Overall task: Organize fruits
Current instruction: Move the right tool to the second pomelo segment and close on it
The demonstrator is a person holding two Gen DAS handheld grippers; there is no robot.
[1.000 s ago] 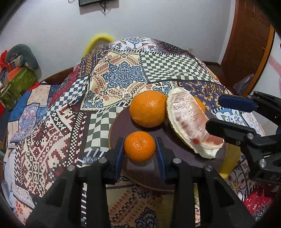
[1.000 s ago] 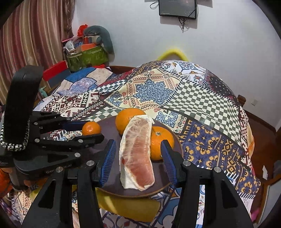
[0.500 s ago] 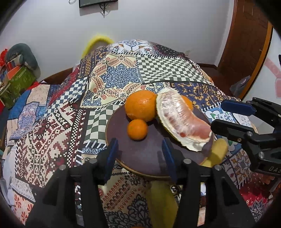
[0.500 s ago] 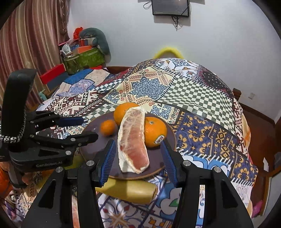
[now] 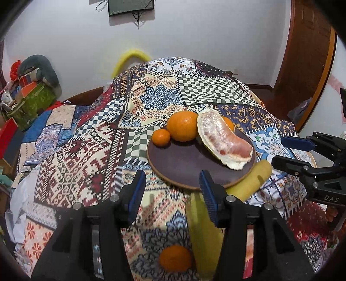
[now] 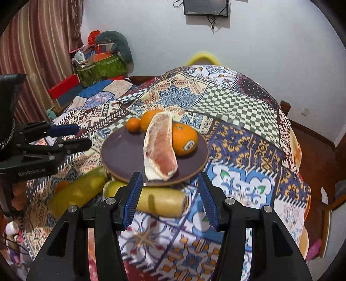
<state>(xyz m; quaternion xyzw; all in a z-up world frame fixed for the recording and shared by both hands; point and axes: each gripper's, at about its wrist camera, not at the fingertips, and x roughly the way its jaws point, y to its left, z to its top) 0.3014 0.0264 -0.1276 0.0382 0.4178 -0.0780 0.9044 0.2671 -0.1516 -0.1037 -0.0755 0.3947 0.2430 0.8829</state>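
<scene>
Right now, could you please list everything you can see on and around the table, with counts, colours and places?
plate: one, dark brown, on the tablecloth.
oranges: two, orange, at the back of the plate; one has a sticker.
small tangerines: two, orange; one on the plate's back left, one on the cloth near the camera.
pomelo segment: one, peeled, pink and white, on the plate.
yellow-green fruits: about three, long, on the cloth by the plate's near edge.
tablecloth: one, patchwork, covers the table.
screen: one, black, on the wall.
green box: one, behind the table.
left gripper: blue pads, open, empty.
right gripper: blue pads, open, empty.
</scene>
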